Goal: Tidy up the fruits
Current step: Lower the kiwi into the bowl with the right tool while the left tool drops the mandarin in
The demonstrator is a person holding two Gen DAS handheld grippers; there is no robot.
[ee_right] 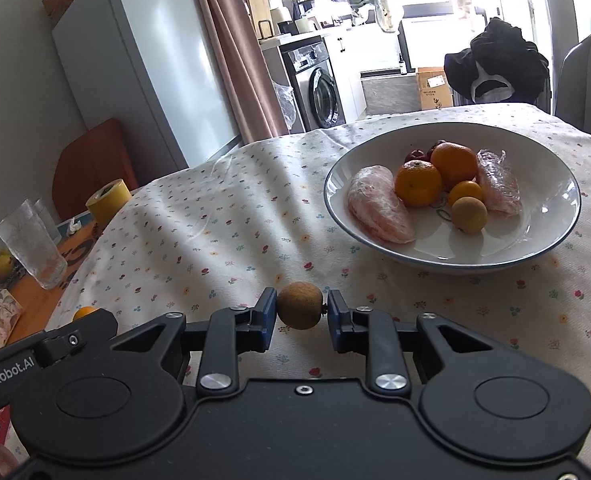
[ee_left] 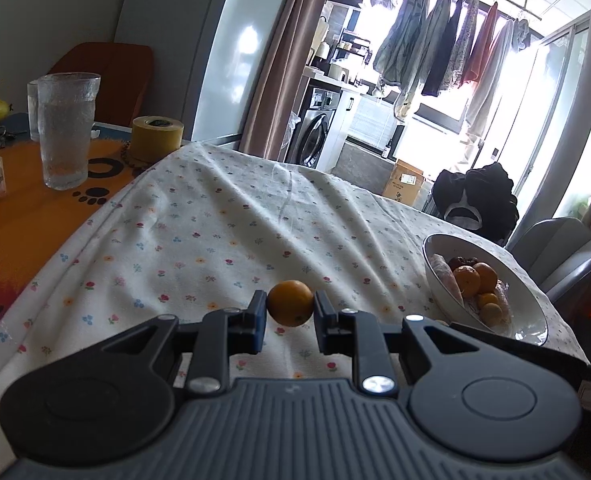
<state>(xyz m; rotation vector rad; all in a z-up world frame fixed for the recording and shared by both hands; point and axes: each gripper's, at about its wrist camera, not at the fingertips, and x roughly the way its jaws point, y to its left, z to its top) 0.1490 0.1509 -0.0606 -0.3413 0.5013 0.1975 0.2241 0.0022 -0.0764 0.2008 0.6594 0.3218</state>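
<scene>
At the far left of the desk, a ribbed glass (ee_left: 68,130) and a yellow tape roll (ee_left: 156,139) stand on an orange mat (ee_left: 23,216), just beside the edge of the floral cloth (ee_left: 223,216) that covers the rest of the surface. A broad stretch of bare cloth lies open ahead of both tools. The left gripper (ee_left: 290,309) holds its jaws clamped on a small orange (ee_left: 290,303), lifted just above the cloth. To its right, the right gripper (ee_right: 298,312) has its jaws closed on a brown round fruit (ee_right: 299,305), the left pad touching it and a small stub at the right pad. Farther right, a white bowl (ee_right: 543,176) with a blue rim sits near the desk's right edge, holding two oranges (ee_right: 418,182), two small yellow fruits (ee_right: 469,215), dark red fruit (ee_right: 415,155) and two wrapped pink segments (ee_right: 377,204). A grey chair (ee_left: 567,252) stands just beyond that edge.
</scene>
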